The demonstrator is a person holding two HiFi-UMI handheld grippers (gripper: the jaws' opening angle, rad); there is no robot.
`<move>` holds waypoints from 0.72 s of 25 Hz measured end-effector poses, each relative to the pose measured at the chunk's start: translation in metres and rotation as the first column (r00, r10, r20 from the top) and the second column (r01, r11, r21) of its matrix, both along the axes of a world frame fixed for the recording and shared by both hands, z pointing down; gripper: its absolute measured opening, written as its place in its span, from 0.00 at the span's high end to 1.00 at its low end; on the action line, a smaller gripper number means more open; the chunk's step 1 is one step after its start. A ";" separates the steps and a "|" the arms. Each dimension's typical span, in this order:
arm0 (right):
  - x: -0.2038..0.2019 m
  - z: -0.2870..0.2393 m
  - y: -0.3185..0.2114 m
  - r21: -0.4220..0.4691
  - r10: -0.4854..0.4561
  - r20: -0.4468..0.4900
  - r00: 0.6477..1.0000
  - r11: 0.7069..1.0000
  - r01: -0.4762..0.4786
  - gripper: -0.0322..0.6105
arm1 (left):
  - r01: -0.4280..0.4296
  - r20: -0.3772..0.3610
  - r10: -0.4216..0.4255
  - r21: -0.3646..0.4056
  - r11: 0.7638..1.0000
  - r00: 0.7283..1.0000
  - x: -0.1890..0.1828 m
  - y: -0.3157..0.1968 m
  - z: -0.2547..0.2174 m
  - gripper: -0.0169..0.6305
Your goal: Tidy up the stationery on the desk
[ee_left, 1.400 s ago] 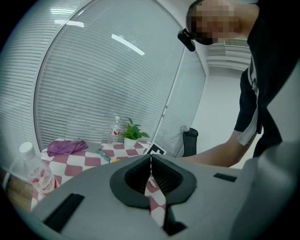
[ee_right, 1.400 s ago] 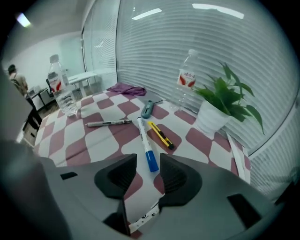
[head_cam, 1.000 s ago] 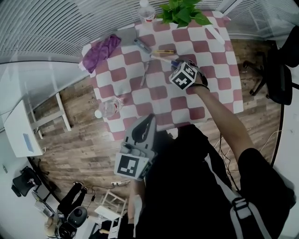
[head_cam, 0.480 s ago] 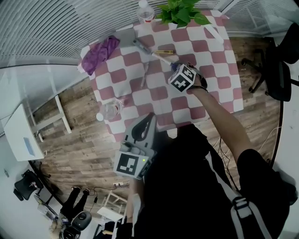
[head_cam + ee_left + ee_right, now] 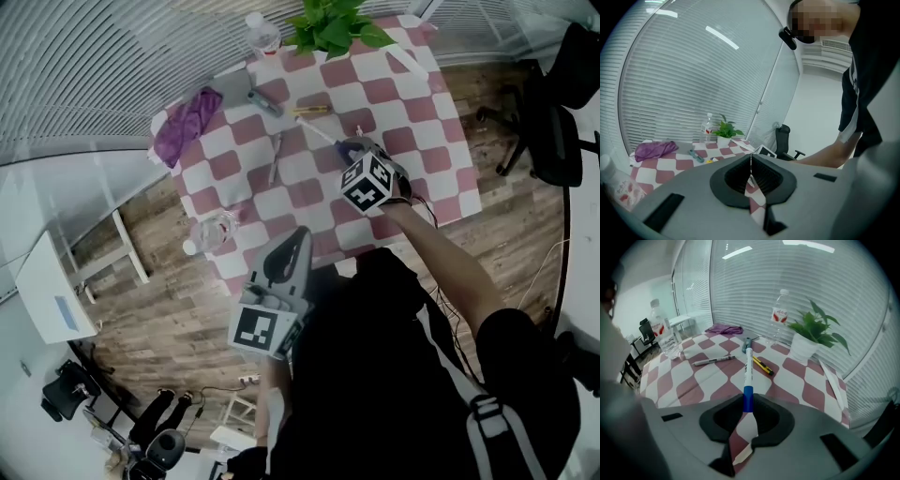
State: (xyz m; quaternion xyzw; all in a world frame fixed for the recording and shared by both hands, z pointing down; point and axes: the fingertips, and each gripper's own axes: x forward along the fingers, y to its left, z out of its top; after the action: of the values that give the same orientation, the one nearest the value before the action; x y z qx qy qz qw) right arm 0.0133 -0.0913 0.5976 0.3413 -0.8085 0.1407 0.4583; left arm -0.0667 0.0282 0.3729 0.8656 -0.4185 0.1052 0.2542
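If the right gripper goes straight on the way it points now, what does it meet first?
Probably the checked tablecloth, touched first by the tip of the marker it holds, beside the yellow item; depth is unclear.

My left gripper point(image 5: 298, 236) and right gripper point(image 5: 352, 148) are grey shells with black-lined jaw hollows. Each bears a cube of black-and-white square markers. I wear black, short-sleeved, with a grey buckled strap point(image 5: 480, 411) at five o'clock.

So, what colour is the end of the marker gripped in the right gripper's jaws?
Blue, on an otherwise white marker; it shows best in the right gripper view.
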 end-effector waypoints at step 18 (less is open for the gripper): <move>0.124 0.012 0.054 -0.230 0.606 0.191 0.773 0.793 -0.565 0.82 | -0.065 -0.023 0.066 0.039 0.997 0.998 0.089 0.013 -0.013 0.92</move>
State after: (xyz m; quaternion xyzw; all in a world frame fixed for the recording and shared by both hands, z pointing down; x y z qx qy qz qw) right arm 0.1376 -0.0377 0.6096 0.5176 -0.6996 0.3832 0.3094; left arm 0.0223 0.0412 0.3602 0.8849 -0.3885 0.0948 0.2389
